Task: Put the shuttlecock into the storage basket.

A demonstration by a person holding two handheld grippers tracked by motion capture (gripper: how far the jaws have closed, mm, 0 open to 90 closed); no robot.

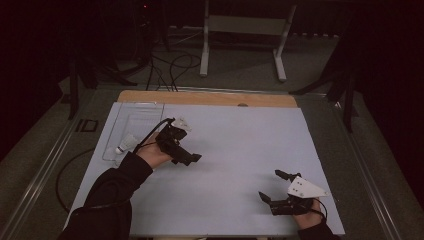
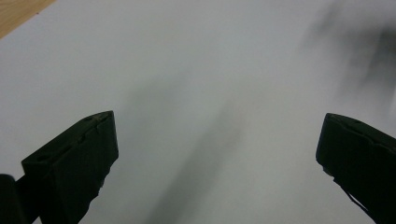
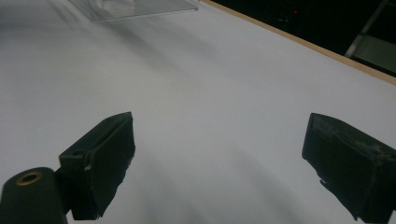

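The left tool (image 1: 186, 156) is over the white worktop (image 1: 240, 145), at about 9 o'clock from its centre, and its jaws are spread wide with nothing between them. In the left gripper view the two black jaws stand far apart above the bare white surface, and only a soft shadow lies under them. The right tool (image 1: 272, 187) is near the worktop's front edge, at about 5 o'clock from the centre, also with the jaws spread and empty. Its grey three-cornered plate (image 1: 306, 188) points to about 3 o'clock.

A shuttlecock (image 1: 126, 145) lies in a clear tray (image 1: 146, 106) at the worktop's far left side, at about 10 o'clock. The shuttlecock is just beside the left hand (image 1: 152, 155), at 9 o'clock from the left tool, and neither tool touches it. In the right gripper view the tray (image 3: 154, 8) shows far off at the top, with something white and blurred inside.
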